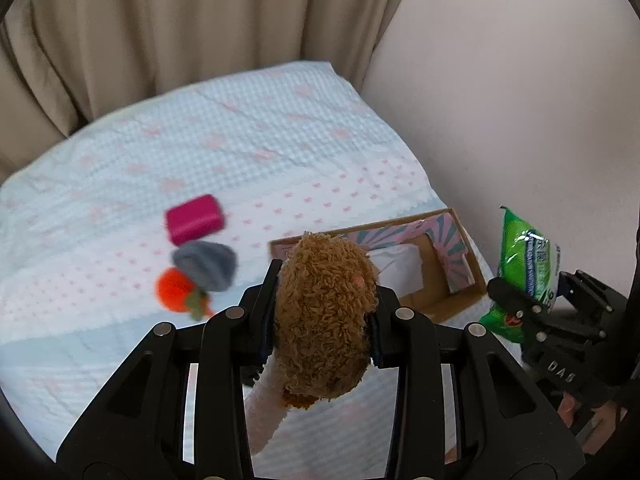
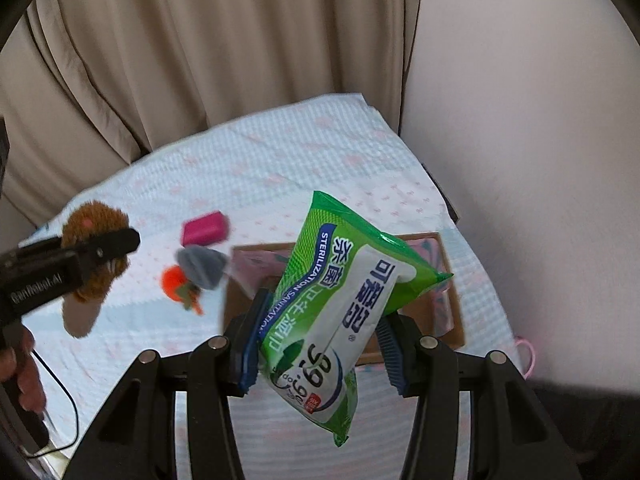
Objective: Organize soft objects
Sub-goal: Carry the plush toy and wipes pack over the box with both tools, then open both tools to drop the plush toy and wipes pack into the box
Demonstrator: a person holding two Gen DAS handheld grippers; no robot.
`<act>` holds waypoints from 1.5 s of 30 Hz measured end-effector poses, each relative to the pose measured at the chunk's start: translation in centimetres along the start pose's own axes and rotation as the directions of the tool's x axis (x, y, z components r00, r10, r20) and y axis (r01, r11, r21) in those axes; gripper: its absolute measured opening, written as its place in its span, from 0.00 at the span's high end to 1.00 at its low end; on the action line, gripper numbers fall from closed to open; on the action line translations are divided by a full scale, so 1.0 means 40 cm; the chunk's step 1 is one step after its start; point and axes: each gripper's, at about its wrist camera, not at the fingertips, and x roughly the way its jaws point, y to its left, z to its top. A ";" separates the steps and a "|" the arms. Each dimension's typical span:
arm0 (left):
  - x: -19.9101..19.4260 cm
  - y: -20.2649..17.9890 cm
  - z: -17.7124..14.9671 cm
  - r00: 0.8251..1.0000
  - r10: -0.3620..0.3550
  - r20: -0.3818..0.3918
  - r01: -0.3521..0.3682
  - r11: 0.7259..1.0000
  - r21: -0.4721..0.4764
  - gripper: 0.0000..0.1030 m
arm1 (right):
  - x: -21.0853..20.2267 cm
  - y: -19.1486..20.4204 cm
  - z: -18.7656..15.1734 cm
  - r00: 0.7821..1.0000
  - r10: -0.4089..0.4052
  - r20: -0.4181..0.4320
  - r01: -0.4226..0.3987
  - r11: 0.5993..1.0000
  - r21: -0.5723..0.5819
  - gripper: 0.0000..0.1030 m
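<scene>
Left wrist view
- Left gripper (image 1: pixel 324 312): fingers clenched on the brown plush toy (image 1: pixel 326 316), one finger on each side of its curly head.
- Brown plush toy: held above the bed (image 1: pixel 100 208); a pale cream part hangs below the fingers.
- Landmark: cardboard box (image 1: pixel 444 300), open, lying on the bed at its wall-side edge, white sheet material inside.
- Plush toy relative to box: just beside the box's left end, partly covering it in this view.
- Pink block (image 1: pixel 195 219): on the bed, left of the box, well apart from it.
- Grey cloth (image 1: pixel 205 265): left of the box, just below the pink block.
- Orange toy (image 1: pixel 176 291): touching the grey cloth, on the side away from the pink block.
- Right gripper (image 1: pixel 532 300): right of the box, gripping the green wipes pack (image 1: pixel 526 256).

Right wrist view
- Right gripper (image 2: pixel 320 340): blue-padded fingers grasping the green wipes pack (image 2: pixel 344 304) across its middle.
- Green wipes pack: held tilted in the air, in front of the cardboard box (image 2: pixel 456 320).
- Left gripper (image 2: pixel 108 246): left of the box, well apart, closed on the brown plush toy (image 2: pixel 94 232).
- Pink block (image 2: pixel 204 229), grey cloth (image 2: pixel 200 266), orange toy (image 2: pixel 176 280): on the bed (image 2: pixel 280 168) between the plush toy and the box.
- Background: beige curtain (image 2: pixel 200 60) behind the bed.
</scene>
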 end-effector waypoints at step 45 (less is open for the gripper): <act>0.536 -0.158 0.033 0.926 -0.002 -0.376 -0.018 0.999 -0.050 0.00 | 0.413 -0.196 -0.084 0.974 0.091 -0.208 -0.136 0.968 -0.210 0.00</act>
